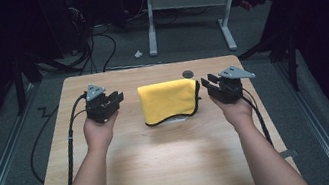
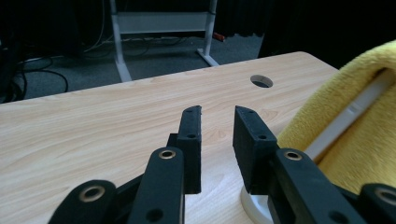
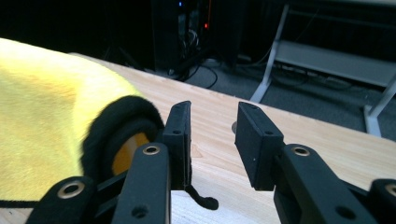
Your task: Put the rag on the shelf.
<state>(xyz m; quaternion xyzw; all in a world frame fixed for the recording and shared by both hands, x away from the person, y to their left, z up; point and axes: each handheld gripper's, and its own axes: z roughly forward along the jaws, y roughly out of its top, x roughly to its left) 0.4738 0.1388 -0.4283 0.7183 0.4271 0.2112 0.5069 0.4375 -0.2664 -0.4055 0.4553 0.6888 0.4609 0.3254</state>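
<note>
Yellow towel (image 1: 169, 100) sits folded mid-frame over a white object (image 1: 175, 119); left gripper (image 1: 114, 100) and right gripper (image 1: 207, 85) flank it, jaws apart, empty; folding looks done, only withdrawal left.

A fluffy yellow cloth (image 1: 169, 100) (black-trimmed at its edge) lies on a smooth, pale wood-grain table (image 1: 164, 163); gripper jaws look matt black plastic.

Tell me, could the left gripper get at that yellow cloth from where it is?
Probably yes: the left gripper stands open beside the yellow cloth, with bare table between them.
</note>
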